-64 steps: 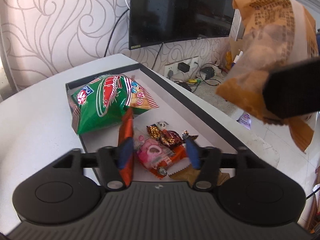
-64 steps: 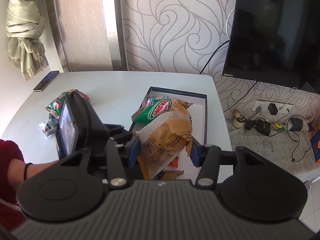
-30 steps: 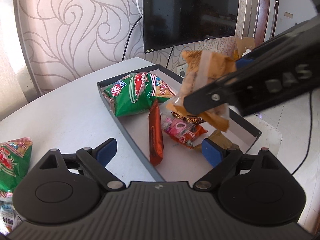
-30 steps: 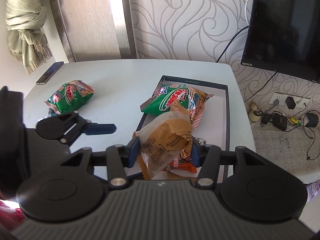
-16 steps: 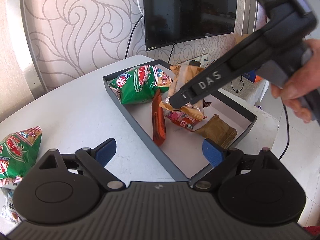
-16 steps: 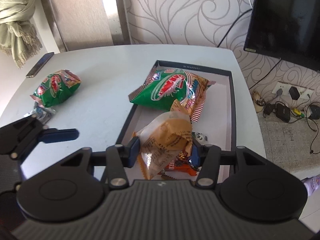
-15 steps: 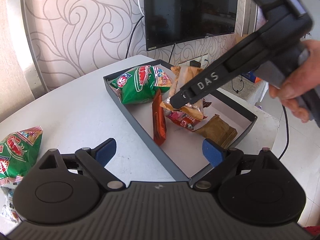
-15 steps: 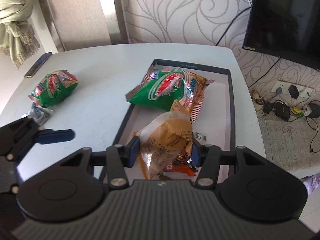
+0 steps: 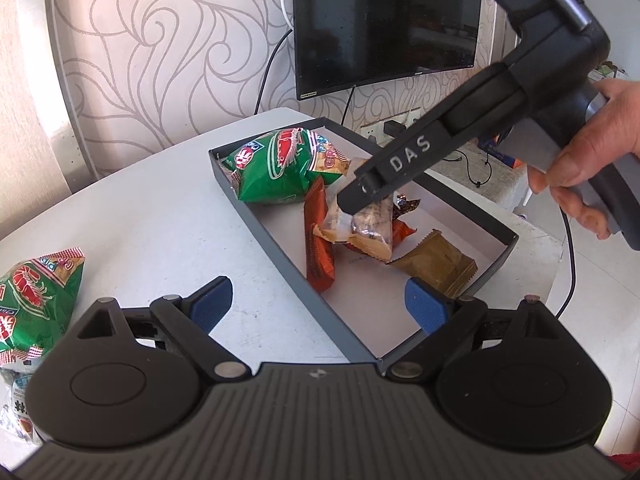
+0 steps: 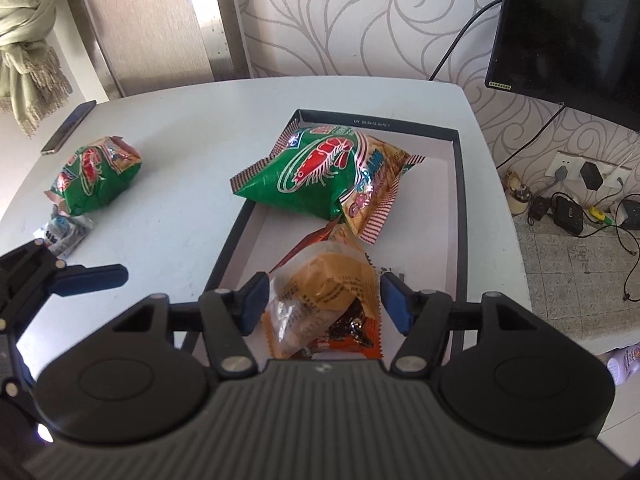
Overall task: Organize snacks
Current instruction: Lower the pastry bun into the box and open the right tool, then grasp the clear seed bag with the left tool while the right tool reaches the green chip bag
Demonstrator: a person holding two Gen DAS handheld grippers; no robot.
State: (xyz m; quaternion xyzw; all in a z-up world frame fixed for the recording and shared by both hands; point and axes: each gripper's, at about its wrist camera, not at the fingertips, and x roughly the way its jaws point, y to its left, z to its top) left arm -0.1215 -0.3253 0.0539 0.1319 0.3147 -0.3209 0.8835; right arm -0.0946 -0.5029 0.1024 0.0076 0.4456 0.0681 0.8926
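A tan and clear snack packet (image 10: 324, 292) lies on the candies in the dark-rimmed tray (image 10: 460, 200). My right gripper (image 10: 325, 304) straddles it with jaws opening, and a gap shows beside the right pad. In the left wrist view the same packet (image 9: 368, 224) sits under the right gripper's finger (image 9: 384, 176). A green shrimp-chip bag (image 10: 320, 172) fills the tray's far end. An orange bar (image 9: 318, 236) and a brown packet (image 9: 440, 264) also lie in the tray (image 9: 276, 248). My left gripper (image 9: 318, 304) stands open over the tray's near edge, holding nothing.
A second green chip bag (image 10: 96, 176) and a small white packet (image 10: 64, 232) lie on the white table to the left. A phone (image 10: 68, 132) rests at the far left edge. A black TV (image 10: 568, 32) hangs on the wall behind. A hand (image 9: 580, 152) holds the right gripper.
The right gripper came down into the tray and its jaws widened; the tan packet now rests on the other snacks. The left gripper has stayed put and open.
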